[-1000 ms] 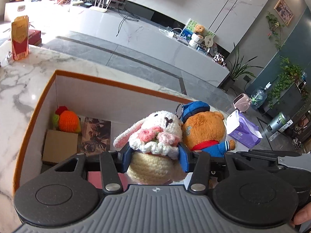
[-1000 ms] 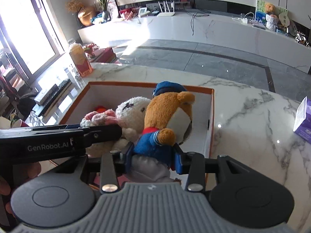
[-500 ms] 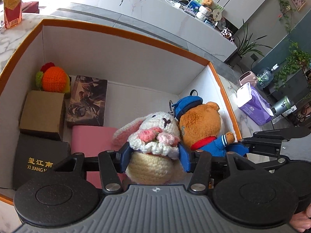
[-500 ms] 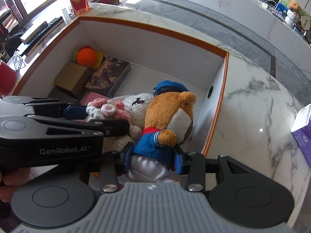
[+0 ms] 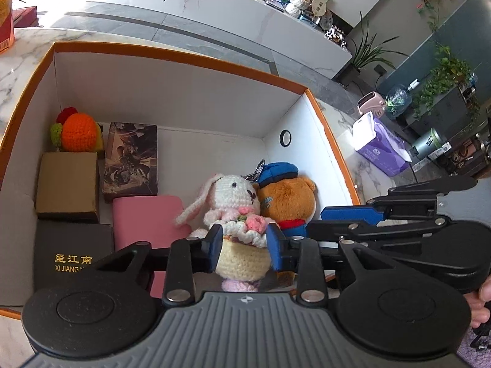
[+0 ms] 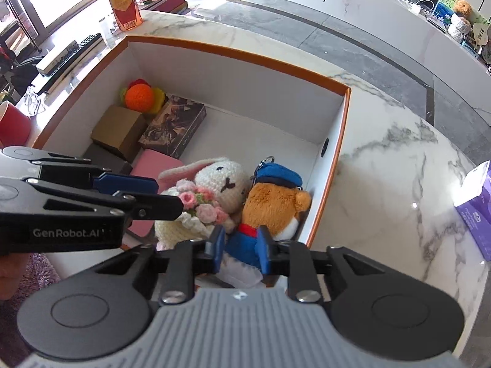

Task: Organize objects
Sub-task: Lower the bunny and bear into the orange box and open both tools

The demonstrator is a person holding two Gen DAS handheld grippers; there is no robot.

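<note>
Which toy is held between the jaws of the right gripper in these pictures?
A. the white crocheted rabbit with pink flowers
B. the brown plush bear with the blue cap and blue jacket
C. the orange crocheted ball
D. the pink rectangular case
B: in the right wrist view the right gripper has its jaws closed on the blue jacket of the brown plush bear, while the white crocheted rabbit sits in the left gripper.

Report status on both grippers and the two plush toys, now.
Left gripper shut on crochet bunny. Right gripper shut on bear. Both toys low inside the orange-rimmed box, side by side. Pink case close beside the bunny.
</note>
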